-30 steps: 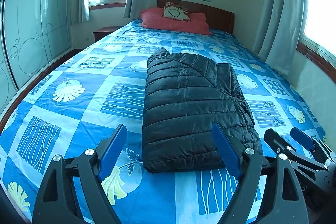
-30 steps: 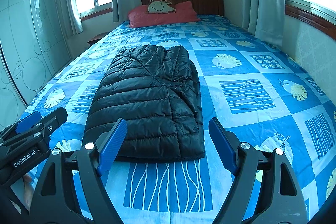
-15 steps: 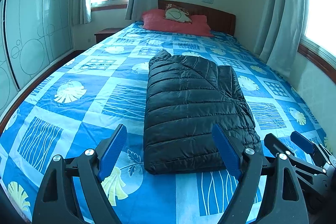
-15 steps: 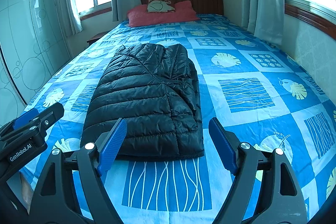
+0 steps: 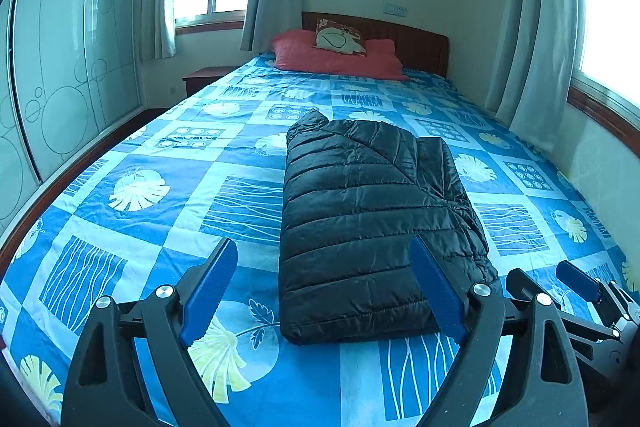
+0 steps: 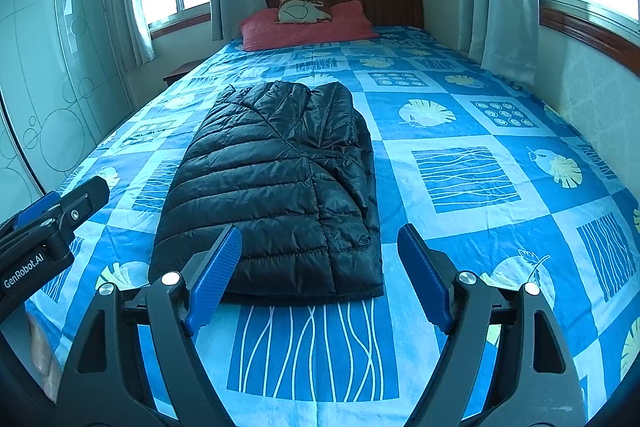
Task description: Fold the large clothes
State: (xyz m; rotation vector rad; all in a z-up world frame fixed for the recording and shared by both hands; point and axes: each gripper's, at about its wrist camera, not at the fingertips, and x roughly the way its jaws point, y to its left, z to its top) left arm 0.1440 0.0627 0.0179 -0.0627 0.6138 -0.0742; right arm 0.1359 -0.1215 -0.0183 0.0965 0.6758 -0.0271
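The black padded jacket (image 5: 372,223) lies folded lengthwise on the bed (image 5: 132,187), a long narrow bundle just ahead of both grippers. Its near hem sits in front of the left gripper (image 5: 324,291) and a little to that gripper's right, and in front of the right gripper (image 6: 320,277) and a little to its left. Neither tool touches it. The left gripper's jaws are opening, with nothing between them; the right gripper stands wide, also with nothing in it.

The likely next step is a fold across the jacket's length, and that is where trouble could start. The shell looks slick and puffy (the kind that springs back), so a pinch that takes only the top layer would probably lift one flap and let the layers below slide apart, undoing the lengthwise fold. On the side next to the right gripper the edge is bunched and uneven, with loose folds showing; a grip there could catch a stray fold instead of the whole stack. If the two hands lift the hem at unequal pace, the bundle would likely skew. The two grippers hang close beside each other, so a careless reach inward could knock them together.
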